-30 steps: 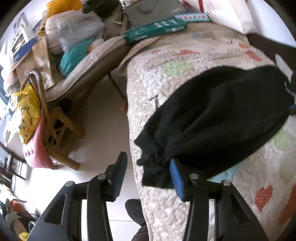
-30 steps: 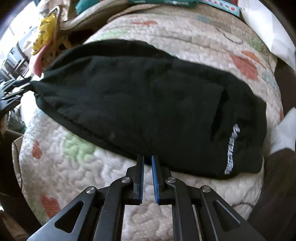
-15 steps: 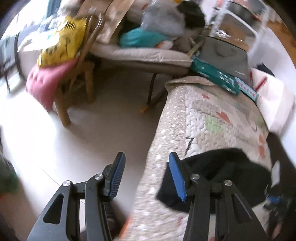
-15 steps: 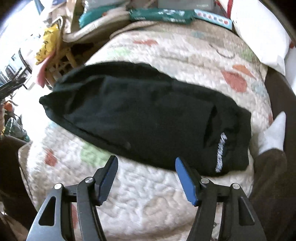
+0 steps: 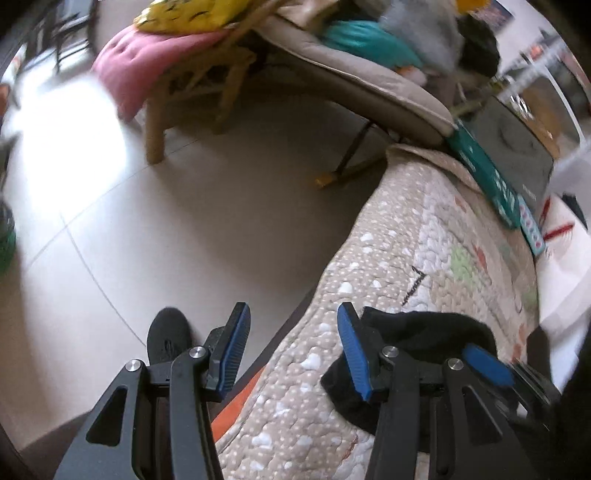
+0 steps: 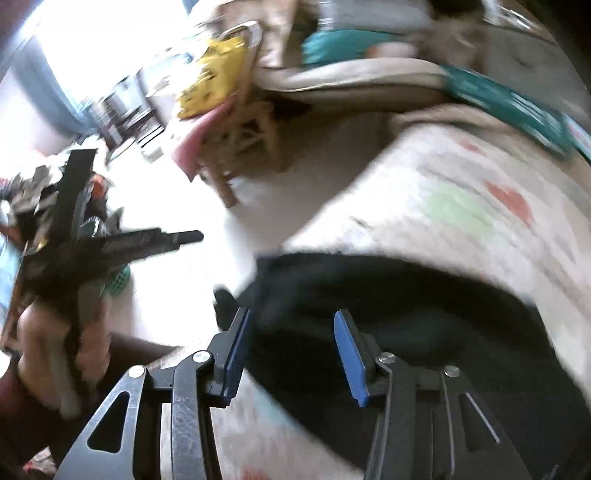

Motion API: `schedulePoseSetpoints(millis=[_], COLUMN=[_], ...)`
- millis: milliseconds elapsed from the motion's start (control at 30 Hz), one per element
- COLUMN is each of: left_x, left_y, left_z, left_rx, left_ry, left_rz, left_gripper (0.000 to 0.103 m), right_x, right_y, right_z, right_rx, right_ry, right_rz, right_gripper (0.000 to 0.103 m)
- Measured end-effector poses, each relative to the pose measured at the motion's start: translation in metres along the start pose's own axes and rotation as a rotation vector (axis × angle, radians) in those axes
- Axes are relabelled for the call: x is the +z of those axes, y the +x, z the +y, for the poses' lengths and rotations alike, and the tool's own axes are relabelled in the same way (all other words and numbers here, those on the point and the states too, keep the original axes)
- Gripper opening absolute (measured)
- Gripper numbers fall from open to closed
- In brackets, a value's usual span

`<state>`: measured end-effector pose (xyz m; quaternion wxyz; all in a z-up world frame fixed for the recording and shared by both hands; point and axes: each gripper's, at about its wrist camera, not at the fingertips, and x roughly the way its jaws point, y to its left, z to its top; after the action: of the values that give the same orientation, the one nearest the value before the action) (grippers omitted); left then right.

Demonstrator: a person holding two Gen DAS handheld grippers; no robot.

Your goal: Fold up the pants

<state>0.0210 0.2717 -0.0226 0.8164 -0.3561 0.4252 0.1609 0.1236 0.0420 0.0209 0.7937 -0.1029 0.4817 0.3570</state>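
Left and right wrist views at the bed's corner. The black pants [image 5: 417, 332] lie bunched on the quilted bedspread [image 5: 402, 236] close to the bed's near-left edge, where the quilt curves down toward the pale tiled floor [image 5: 184, 221]. The left gripper [image 5: 291, 347] hangs over that edge with its fingers spread and nothing between them: one blue pad is over the floor, the other just beside the pants' edge; whether it touches the cloth cannot be told. The right gripper [image 6: 288, 350], blurred in its own view, is above the pants [image 6: 424, 332] with its fingers closing but apart, dark fabric showing below the gap and no pad pressing on it; its blue tip [image 5: 484, 363] also shows at the pants' far side in the left view. The floor beside the bed is open up to a wooden lounge chair [image 5: 332, 77] carrying a pink cushion [image 5: 147, 66] and a yellow bag [image 5: 199, 14]. A teal box [image 5: 487, 177] lies at the quilt's far edge. A dark shoe [image 5: 168, 336] stands on the floor near the left gripper.
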Motion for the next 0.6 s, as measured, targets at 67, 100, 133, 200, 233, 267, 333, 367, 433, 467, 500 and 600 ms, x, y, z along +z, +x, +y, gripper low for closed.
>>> schedulePoseSetpoints(millis=[67,100,133,200,233,267,333,367,433,467,500,600], left_x=[0.002,0.002,0.001,-0.002,-0.005,-0.007,-0.011,-0.013,-0.018,-0.021,-0.023,-0.028], left_y=[-0.004,-0.005,-0.005,-0.003,-0.001,0.000,0.005,0.009,0.015,0.020,0.025,0.041], left_z=[0.009,0.013,0.016,0.018,0.019,0.018,0.013,0.008,-0.002,-0.009,-0.013,-0.027], left_rx=[-0.004,-0.001,-0.005,-0.025,-0.036,-0.045,-0.070,-0.088,-0.113,-0.128,-0.130,-0.155], left_ry=[-0.041,-0.059,-0.071,-0.091,-0.098,-0.101,-0.097,-0.085,-0.060,-0.045,-0.032,-0.006], left_rz=[-0.006,-0.005,-0.001,0.015,0.026,0.036,0.057,0.071,0.091,0.103,0.123,0.155], left_gripper=[0.048,0.048,0.048,0.048,0.048,0.048,0.048,0.048,0.048,0.048,0.048,0.048], right_x=[0.021,0.027,0.032,0.034,0.034,0.034,0.047,0.053,0.063,0.067,0.069,0.069], right_y=[0.033,0.048,0.064,0.095,0.111,0.119,0.122,0.120,0.115,0.114,0.113,0.111], right_z=[0.012,0.018,0.025,0.032,0.033,0.032,0.021,0.014,-0.002,-0.010,-0.014,-0.027], right_rx=[-0.009,-0.018,-0.032,-0.080,-0.116,-0.136,-0.087,-0.065,-0.027,-0.004,0.009,0.052], right_ry=[-0.073,-0.115,-0.165,-0.245,-0.275,-0.281,-0.207,-0.164,-0.083,-0.039,-0.013,0.053], right_rz=[0.038,0.060,0.089,0.165,0.215,0.230,0.226,0.217,0.194,0.186,0.181,0.168], right_gripper=[0.050,0.050,0.050,0.043,0.024,0.023,0.018,0.016,0.016,0.016,0.016,0.016])
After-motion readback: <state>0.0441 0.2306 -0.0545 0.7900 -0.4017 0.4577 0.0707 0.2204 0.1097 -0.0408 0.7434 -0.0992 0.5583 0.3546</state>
